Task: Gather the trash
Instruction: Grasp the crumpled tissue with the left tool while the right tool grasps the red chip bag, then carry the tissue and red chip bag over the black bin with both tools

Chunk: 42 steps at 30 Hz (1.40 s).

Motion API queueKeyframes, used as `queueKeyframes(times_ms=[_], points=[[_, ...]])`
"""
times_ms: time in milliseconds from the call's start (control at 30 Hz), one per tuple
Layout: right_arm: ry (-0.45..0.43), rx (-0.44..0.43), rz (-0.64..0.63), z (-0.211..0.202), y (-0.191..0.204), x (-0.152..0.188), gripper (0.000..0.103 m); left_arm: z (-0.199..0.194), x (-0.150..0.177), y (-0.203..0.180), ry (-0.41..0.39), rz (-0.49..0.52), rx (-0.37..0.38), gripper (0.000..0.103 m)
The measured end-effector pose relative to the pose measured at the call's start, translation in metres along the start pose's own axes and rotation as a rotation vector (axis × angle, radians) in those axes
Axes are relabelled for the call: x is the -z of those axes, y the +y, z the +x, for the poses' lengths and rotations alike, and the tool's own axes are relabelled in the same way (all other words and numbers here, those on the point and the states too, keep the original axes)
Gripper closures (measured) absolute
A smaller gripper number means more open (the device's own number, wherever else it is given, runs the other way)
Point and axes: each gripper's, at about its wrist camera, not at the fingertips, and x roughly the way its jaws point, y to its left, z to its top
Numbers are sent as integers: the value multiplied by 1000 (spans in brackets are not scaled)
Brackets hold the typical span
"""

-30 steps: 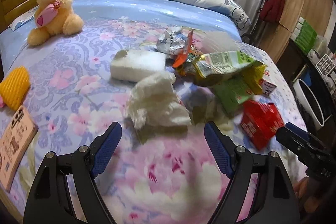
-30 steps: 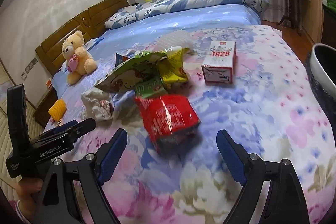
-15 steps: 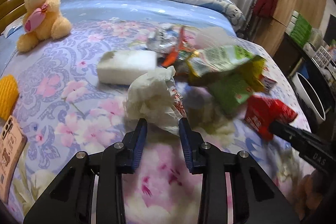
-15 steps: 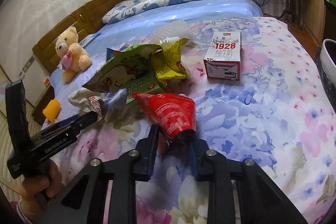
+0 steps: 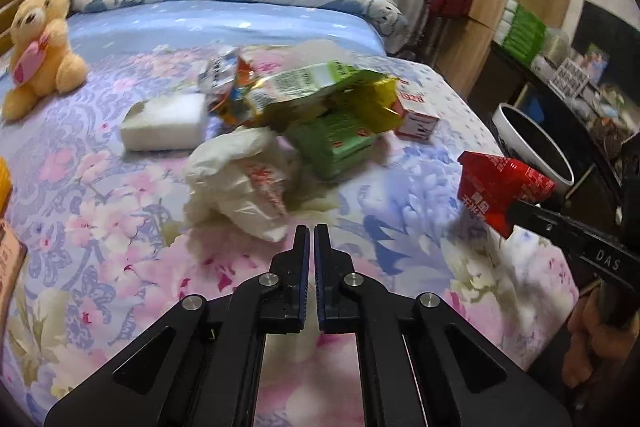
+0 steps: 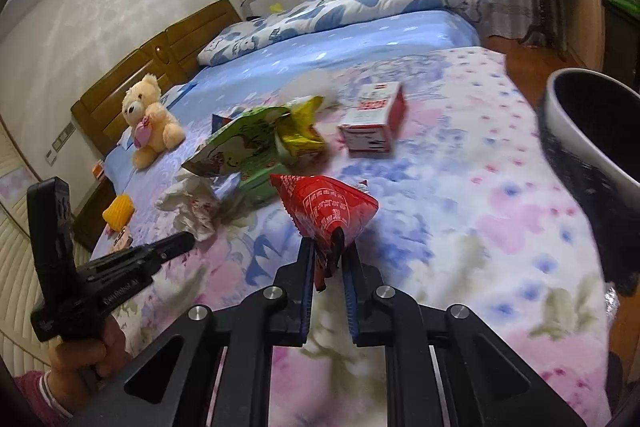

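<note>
Right wrist view: the right tongs (image 6: 327, 251) pinch the crinkled tail of a glossy red packet (image 6: 329, 207), which puffs into a wedge just ahead of the tips, lifted off the quilt (image 6: 460, 195). The quilt is soft, floral, pink and blue. Ahead and left of these tongs lies the litter heap: a shiny green and yellow foil bag (image 6: 260, 139), a flat green pack (image 6: 262, 183) under it, and a crumpled white plastic bag (image 6: 188, 205). Straight ahead, beyond the heap, stands a boxy red-and-white carton (image 6: 374, 125). To the right, past the bed's edge, a round white bin (image 6: 588, 135) with a dark inside gapes; what it holds cannot be seen. Between tongs and bin the quilt is bare.

In the left wrist view the left tongs (image 5: 311, 235) are pressed together, apparently on nothing, tips just short of the plastic bag's (image 5: 236, 183) near edge. Ahead and left sits a white foam block (image 5: 164, 123), square-edged; far left a plush bear (image 5: 38, 47). The red packet (image 5: 500, 187) hangs at their right, near the bin (image 5: 532, 147).
</note>
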Motion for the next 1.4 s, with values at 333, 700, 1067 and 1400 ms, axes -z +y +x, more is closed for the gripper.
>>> queueKeyframes(times_ms=[333, 700, 1067, 1400], points=[[-9, 13, 37, -15, -20, 9, 90, 13, -11, 31, 3, -150, -152, 35], [-21, 13, 61, -21, -28, 10, 90, 26, -7, 38, 44, -180, -58, 86], [-46, 49, 95, -45, -57, 11, 90, 11, -12, -51, 51, 46, 107, 87], [-123, 126, 172, -84, -105, 1, 90, 29, -34, -133, 65, 194, 209, 87]])
